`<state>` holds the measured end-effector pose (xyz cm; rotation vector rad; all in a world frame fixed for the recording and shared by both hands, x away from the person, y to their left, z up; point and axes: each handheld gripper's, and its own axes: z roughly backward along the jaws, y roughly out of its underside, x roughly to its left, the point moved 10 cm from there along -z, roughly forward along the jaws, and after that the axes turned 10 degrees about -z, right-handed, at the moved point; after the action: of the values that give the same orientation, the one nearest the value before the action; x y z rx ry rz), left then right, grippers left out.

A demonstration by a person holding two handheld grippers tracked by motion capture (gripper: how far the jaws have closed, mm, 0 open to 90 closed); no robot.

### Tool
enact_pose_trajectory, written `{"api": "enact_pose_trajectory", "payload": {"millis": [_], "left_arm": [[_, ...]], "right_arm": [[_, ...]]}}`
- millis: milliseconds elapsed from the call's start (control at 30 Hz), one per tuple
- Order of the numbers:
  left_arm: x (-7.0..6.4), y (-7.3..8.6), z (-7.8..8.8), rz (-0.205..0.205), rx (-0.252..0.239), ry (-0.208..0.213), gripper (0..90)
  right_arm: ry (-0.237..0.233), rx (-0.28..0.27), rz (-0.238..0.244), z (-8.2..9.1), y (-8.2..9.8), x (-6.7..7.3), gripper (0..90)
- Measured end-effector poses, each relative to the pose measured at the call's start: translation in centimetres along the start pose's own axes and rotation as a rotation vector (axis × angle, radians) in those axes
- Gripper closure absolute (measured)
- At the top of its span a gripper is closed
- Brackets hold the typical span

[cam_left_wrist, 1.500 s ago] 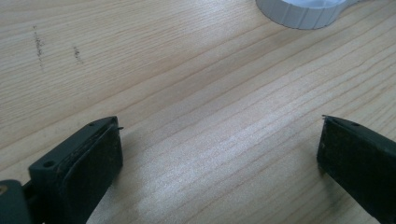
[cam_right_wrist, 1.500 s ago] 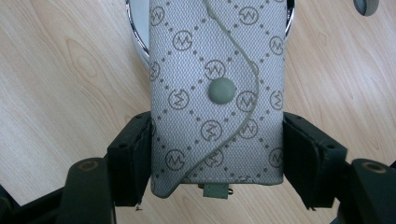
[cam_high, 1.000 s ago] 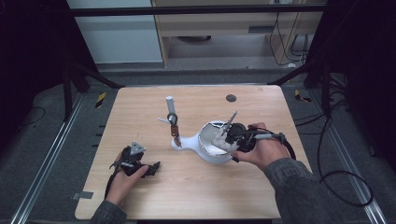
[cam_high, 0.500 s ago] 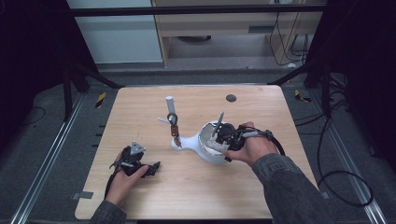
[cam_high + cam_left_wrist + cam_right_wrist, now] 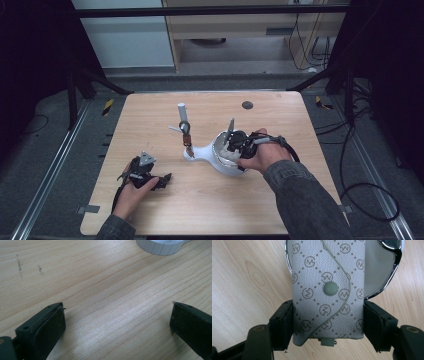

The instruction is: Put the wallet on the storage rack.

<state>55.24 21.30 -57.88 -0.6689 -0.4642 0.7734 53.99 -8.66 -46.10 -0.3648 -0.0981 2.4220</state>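
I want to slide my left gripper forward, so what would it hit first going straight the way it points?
Bare table lies ahead of the open left gripper; the first thing in line looks like the white ribbed base, though depth is unclear.

A: Where's the high view? 
B: Above the person's side, facing forward and down over the whole counter [image 5: 210, 200].

A: The gripper views? 
B: Close over that same wood.

— Where's the left gripper [image 5: 162, 180]?

— Low at the near-left of the table [image 5: 280, 190], in the left hand [image 5: 131, 192], jaws spread wide with bare wood between them.

— And the right gripper [image 5: 328, 322]?

— Held by the right hand [image 5: 265, 157], forearm reaching in from the near right, jaws pressed against both sides of a patterned grey case [image 5: 328, 290].
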Motion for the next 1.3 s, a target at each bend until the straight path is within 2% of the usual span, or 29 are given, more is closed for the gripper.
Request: {"api": "enact_pose_trajectory", "payload": {"millis": [867, 1300], "left_arm": [[0.0, 0.0, 0.0, -0.003, 0.000, 0.003, 0.0], [-0.1, 0.0, 0.0, -0.004, -0.001, 0.004, 0.0]], "right_arm": [[0.005, 0.018, -0.003, -0.9, -0.8, -1.0, 31.2], [0.013, 0.020, -0.006, -1.3, -1.2, -0.9, 31.0]]}}
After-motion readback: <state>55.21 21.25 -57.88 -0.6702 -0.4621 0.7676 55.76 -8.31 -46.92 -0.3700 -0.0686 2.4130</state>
